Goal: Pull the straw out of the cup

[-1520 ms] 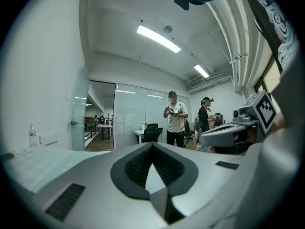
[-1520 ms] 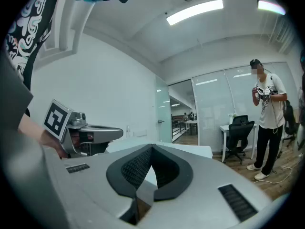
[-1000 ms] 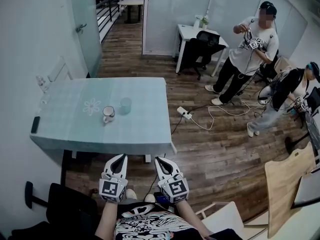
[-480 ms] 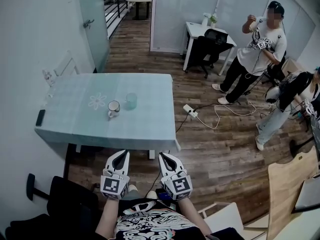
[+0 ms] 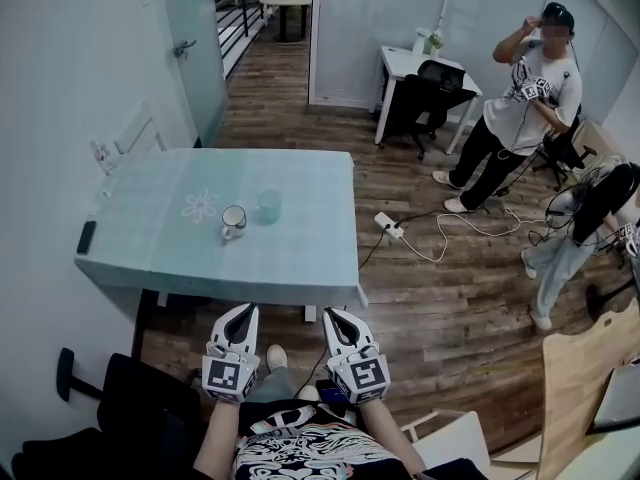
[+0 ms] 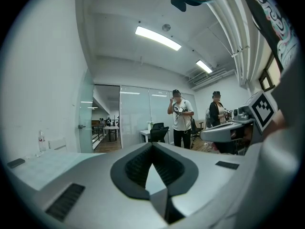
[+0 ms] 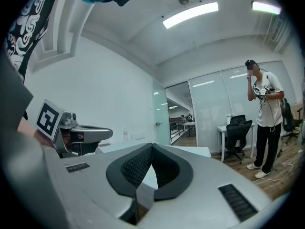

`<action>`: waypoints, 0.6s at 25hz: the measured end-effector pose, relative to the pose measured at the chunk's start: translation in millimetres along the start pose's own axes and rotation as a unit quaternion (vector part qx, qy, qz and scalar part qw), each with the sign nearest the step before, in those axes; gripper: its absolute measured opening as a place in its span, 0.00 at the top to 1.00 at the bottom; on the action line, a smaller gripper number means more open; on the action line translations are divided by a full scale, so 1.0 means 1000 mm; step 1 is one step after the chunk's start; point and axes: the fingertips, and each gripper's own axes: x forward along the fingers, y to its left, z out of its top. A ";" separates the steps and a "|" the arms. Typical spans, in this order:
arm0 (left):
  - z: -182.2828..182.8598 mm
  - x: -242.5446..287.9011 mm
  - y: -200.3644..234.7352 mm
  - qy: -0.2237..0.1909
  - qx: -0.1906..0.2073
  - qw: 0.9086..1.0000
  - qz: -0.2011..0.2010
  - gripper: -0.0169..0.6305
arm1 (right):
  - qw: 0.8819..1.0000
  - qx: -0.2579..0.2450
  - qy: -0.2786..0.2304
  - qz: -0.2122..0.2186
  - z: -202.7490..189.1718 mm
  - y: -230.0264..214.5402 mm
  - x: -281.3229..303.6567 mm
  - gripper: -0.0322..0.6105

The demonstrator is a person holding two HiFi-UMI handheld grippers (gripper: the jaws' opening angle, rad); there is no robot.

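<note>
On the pale green table (image 5: 150, 243) a white mug (image 5: 233, 220) stands beside a translucent cup (image 5: 268, 206). No straw can be made out at this distance. Both grippers hang close to my body, short of the table's near edge and well away from the cups. My left gripper (image 5: 243, 309) (image 6: 152, 144) is shut, its tips meeting with nothing between them. The right gripper (image 5: 330, 313) (image 7: 151, 146) is shut and empty too. Each gripper view shows the other gripper off to one side.
A dark phone (image 5: 86, 236) lies at the table's left edge and a small bottle (image 5: 100, 155) stands at its far left corner. A black chair (image 5: 130, 408) is at my left. Two people (image 5: 520, 98) stand at the right, near a power strip (image 5: 391, 226) and cables on the wooden floor.
The head view has shifted, so the table and cups sit slightly further right and lower. The standing person has raised a hand to the head. Both grippers stay where they were, shut.
</note>
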 end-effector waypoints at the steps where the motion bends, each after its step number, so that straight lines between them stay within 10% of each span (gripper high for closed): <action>1: -0.001 0.001 0.003 -0.002 -0.002 1.000 0.002 0.97 | 1.000 0.000 0.000 0.000 -0.001 -0.001 0.002 0.92; 15: -0.007 0.069 0.055 -0.001 -0.004 1.000 -0.001 0.97 | 1.000 0.000 0.014 -0.016 -0.007 -0.038 0.072 0.92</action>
